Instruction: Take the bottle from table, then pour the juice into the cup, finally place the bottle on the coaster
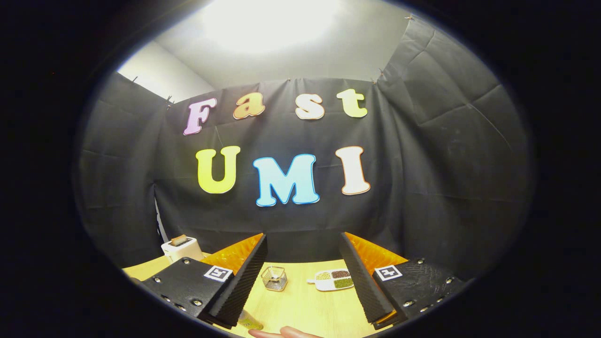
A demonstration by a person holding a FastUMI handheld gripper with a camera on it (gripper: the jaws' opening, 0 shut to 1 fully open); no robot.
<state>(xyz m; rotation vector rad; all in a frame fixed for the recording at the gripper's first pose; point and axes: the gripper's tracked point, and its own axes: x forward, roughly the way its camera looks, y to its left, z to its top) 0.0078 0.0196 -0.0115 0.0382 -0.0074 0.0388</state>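
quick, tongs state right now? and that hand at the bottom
Tongs: open, holding nothing, raised above the table.
Hand: low between the tongs' fingers, at a small greenish thing; grip cannot be told.

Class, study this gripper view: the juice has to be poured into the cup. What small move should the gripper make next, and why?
Probably tip down toward the table. The gripper is open, its fingers holding nothing, and it looks mostly at the booth wall. Between the fingers and beyond them stand a glass cup and a divided dish. A greenish object, perhaps the bottle, lies close beneath beside a hand.
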